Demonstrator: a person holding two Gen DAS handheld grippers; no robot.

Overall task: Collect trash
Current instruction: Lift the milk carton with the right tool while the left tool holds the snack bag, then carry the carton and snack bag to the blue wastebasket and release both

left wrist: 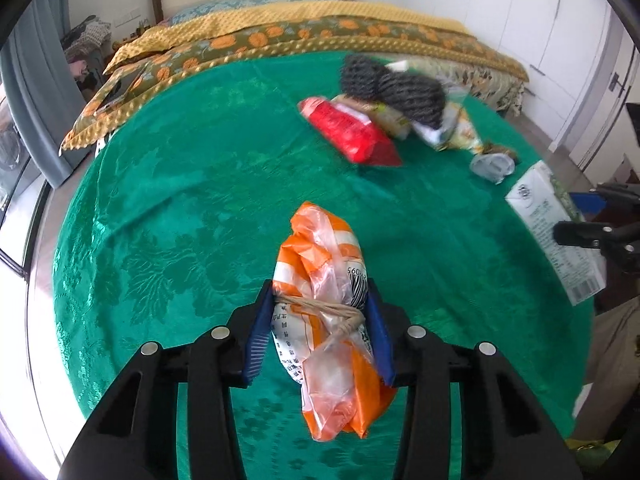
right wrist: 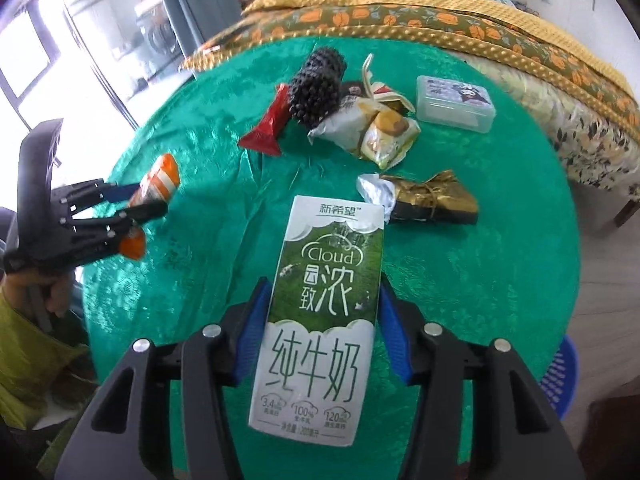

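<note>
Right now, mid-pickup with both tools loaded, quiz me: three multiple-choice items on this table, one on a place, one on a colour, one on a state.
1. Where does the clear plastic box sit?
A. on the far side of the table near the bed
B. under the milk carton
C. in the left gripper

2. What colour is the cloth on the table?
A. white
B. green
C. red

3. What is the right gripper doing?
A. standing empty and wide open
B. pinching the red wrapper
C. closed on the milk carton

Answers:
1 A, the box lies beyond the snack wrappers, beside the bedspread.
2 B, green patterned fabric covers the round top.
3 C, the blue pads press the carton's two sides.
</note>
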